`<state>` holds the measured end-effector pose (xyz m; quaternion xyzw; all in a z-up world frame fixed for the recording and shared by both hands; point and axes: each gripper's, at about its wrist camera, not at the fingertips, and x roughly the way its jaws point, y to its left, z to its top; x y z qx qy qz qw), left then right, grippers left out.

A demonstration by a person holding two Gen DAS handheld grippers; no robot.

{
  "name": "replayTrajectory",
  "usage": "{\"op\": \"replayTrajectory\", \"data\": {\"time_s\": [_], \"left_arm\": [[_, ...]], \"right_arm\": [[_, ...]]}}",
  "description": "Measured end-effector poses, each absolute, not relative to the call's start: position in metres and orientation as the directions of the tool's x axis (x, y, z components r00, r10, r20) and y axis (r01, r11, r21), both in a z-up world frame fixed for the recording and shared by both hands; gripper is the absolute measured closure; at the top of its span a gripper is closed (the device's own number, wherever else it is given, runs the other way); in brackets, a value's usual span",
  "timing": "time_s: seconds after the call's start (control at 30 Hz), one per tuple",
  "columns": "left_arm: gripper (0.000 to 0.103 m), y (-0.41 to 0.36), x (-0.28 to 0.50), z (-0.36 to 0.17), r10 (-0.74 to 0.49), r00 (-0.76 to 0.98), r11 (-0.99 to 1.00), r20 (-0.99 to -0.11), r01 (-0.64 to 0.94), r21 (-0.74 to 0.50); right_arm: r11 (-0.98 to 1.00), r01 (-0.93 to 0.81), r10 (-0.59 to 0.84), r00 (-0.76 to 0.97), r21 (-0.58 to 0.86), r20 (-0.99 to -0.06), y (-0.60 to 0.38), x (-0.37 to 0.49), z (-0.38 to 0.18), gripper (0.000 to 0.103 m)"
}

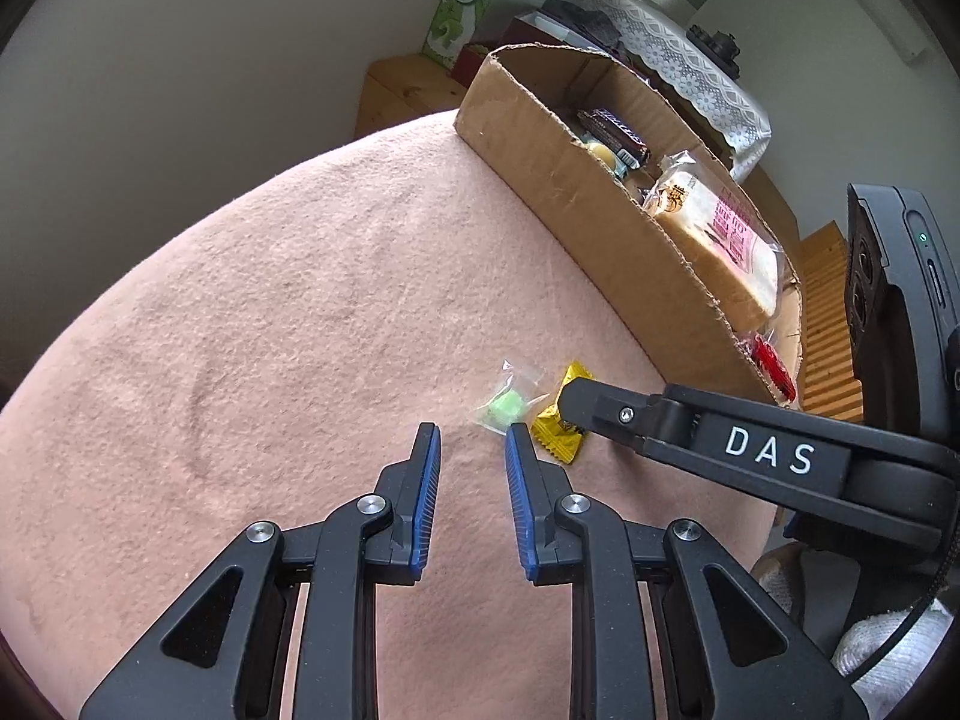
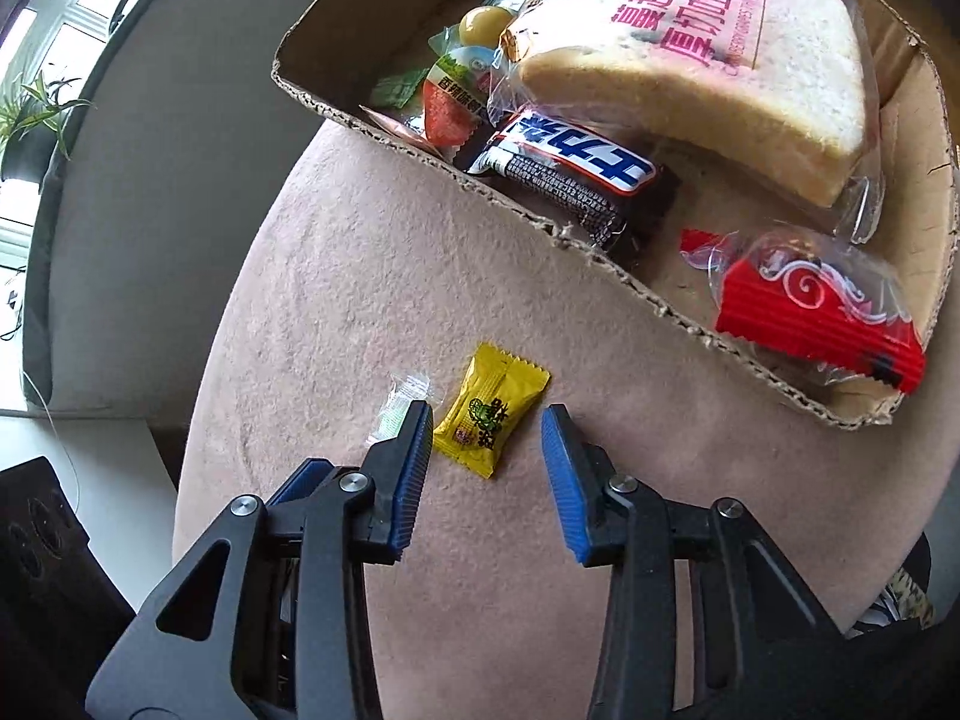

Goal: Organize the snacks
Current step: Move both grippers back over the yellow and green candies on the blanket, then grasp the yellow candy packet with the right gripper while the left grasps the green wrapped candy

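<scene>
I am holding the left gripper [image 1: 472,438] nearly closed and empty above the pink cloth [image 1: 270,312]. At its one o'clock, the green candy [image 1: 506,407] is lying beside the yellow candy [image 2: 489,411]; these two loose pieces are what I judge is left. My right gripper [image 2: 487,429] is straddling the yellow one, jaws partly open, pads not yet pressing it. At two o'clock, the cardboard box [image 2: 600,252] is already holding the bread [image 2: 708,60], chocolate bar [image 2: 576,171] and red packet [image 2: 822,312], so most looks sorted.

two candies [image 2: 489,411] side by side | box [image 2: 600,252] behind them
</scene>
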<state>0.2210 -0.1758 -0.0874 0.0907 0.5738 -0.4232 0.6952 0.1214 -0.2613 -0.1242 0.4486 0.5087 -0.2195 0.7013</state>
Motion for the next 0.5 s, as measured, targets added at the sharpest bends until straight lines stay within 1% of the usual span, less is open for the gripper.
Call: {"op": "replayTrajectory", "data": {"time_s": [0.23, 0.27, 0.3, 0.37, 0.5], "left_arm": [[0.083, -0.184, 0.221, -0.096, -0.470, -0.067, 0.566, -0.880, 0.742, -0.359], [0.083, -0.185, 0.221, -0.097, -0.470, -0.073, 0.563, -0.880, 0.743, -0.363], [0.083, -0.186, 0.222, -0.098, -0.471, -0.082, 0.560, -0.878, 0.741, -0.369], [0.083, -0.191, 0.222, -0.100, -0.468, -0.106, 0.551, -0.877, 0.741, -0.383], [0.083, -0.199, 0.219, -0.101, -0.458, -0.104, 0.536, -0.883, 0.760, -0.367]], "right_arm": [[0.567, 0.753, 0.103, 0.339, 0.335, -0.935, -0.252, 0.136, -0.126, 0.062], [0.581, 0.746, 0.101, 0.331, 0.326, -0.938, -0.250, 0.139, -0.126, 0.064], [0.602, 0.737, 0.094, 0.318, 0.308, -0.943, -0.248, 0.140, -0.126, 0.069], [0.625, 0.725, 0.087, 0.303, 0.289, -0.949, -0.245, 0.145, -0.127, 0.074], [0.605, 0.734, 0.104, 0.312, 0.309, -0.944, -0.247, 0.141, -0.128, 0.078]]}}
